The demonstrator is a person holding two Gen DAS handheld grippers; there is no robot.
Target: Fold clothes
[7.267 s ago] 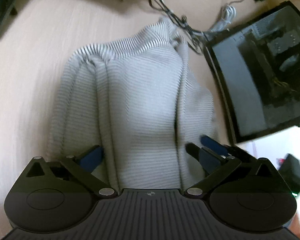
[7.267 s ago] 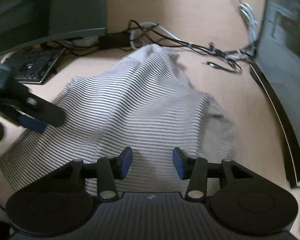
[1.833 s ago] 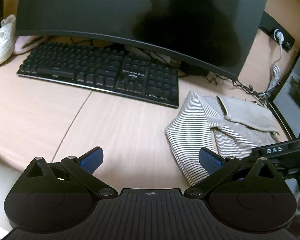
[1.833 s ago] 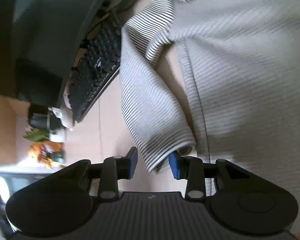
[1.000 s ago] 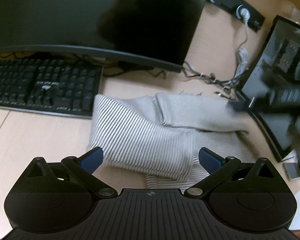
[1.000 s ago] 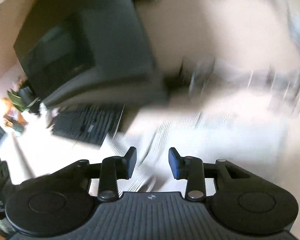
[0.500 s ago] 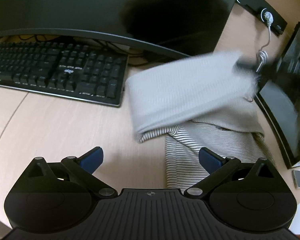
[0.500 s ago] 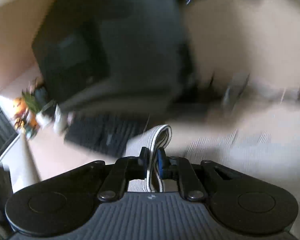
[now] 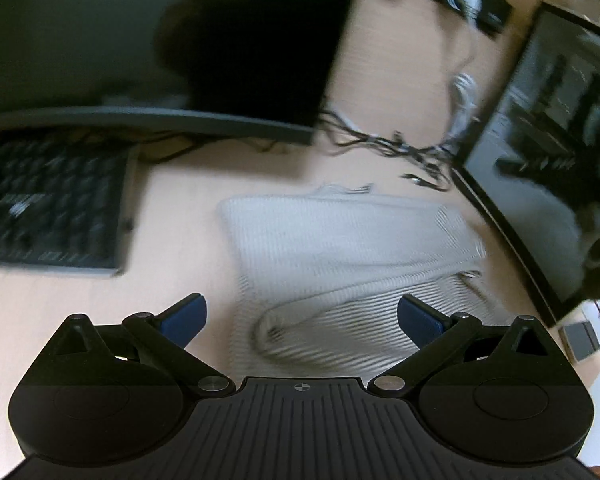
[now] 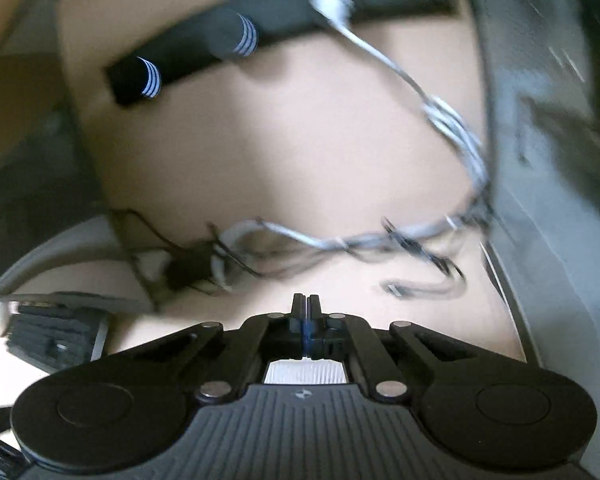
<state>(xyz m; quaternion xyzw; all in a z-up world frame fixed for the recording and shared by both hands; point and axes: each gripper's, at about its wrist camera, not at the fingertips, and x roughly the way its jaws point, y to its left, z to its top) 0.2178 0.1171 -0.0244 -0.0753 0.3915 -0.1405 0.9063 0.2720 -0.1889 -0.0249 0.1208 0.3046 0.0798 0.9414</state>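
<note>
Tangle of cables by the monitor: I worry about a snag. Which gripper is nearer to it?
Right. The right gripper, shut, points straight at the cable tangle just ahead. The left gripper, open, hangs over the striped garment, cables beyond.

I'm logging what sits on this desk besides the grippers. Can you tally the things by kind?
Striped garment: 1
Keyboard: 1
Monitor: 1
Glass-sided computer case: 1
Power strip: 1
Cable tangle: 1 bundle; single cables too blurred to count
Total: 6

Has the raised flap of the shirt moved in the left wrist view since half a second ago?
Yes. The shirt flap, then raised by the monitor, now lies flat on the desk.
</note>
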